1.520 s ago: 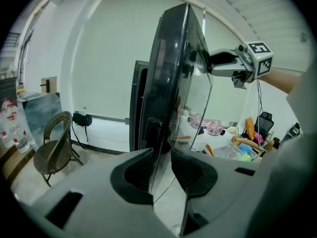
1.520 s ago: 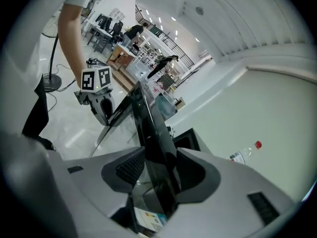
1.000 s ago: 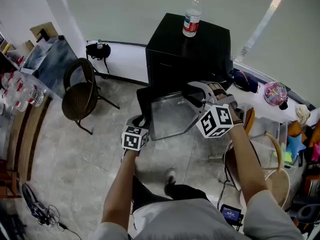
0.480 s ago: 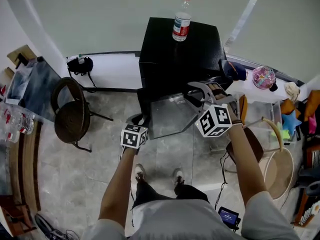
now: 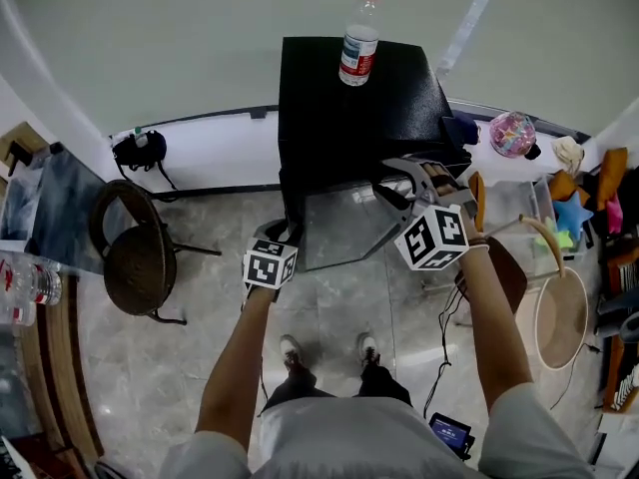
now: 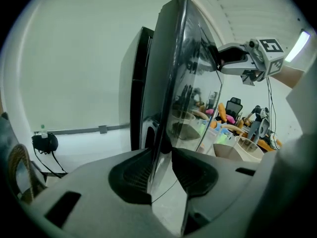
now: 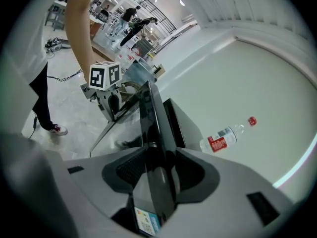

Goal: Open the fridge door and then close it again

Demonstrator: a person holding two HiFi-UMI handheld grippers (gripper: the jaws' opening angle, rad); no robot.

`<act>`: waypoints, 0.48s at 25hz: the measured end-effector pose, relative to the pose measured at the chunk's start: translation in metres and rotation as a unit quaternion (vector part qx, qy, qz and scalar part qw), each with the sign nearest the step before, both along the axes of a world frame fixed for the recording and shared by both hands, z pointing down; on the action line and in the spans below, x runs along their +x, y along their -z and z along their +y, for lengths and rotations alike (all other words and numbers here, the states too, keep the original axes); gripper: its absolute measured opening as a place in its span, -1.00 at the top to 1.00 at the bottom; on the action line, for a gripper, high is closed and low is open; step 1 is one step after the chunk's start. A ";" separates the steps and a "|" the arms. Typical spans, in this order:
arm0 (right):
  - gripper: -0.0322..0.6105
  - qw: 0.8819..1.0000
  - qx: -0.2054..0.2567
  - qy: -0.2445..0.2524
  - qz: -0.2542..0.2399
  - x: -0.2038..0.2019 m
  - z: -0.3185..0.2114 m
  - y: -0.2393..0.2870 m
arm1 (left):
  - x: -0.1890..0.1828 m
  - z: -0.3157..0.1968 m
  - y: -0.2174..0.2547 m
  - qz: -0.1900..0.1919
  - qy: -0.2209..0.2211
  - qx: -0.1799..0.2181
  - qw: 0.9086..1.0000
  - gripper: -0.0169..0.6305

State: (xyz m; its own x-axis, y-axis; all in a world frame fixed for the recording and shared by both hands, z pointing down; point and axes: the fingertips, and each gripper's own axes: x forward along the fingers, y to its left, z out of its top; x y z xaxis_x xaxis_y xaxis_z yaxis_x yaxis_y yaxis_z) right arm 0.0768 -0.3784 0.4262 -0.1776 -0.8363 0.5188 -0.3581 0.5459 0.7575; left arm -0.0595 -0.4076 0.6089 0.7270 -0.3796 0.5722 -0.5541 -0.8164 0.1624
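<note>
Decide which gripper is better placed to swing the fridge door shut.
Left, probably: the left gripper clamps the fridge door at its free edge, far from the fridge; the right gripper grips its top edge beside the fridge.

A water bottle (image 5: 358,36) with a red cap stands upright at twelve o'clock. A round-backed chair (image 5: 138,265) sits at nine o'clock, a black bag (image 5: 133,149) at ten, a pink ball (image 5: 512,133) at two, a round tub (image 5: 537,319) at four.
</note>
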 end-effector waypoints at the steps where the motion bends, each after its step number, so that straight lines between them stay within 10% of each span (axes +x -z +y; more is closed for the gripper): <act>1: 0.33 1.000 0.000 -0.005 0.000 0.001 -0.004 0.001 | 0.001 -0.005 0.001 -0.001 -0.005 0.000 1.000 0.64; 12: 0.33 0.999 -0.003 -0.049 -0.003 0.006 -0.023 0.001 | 0.010 -0.035 0.001 -0.009 -0.051 -0.009 0.999 0.64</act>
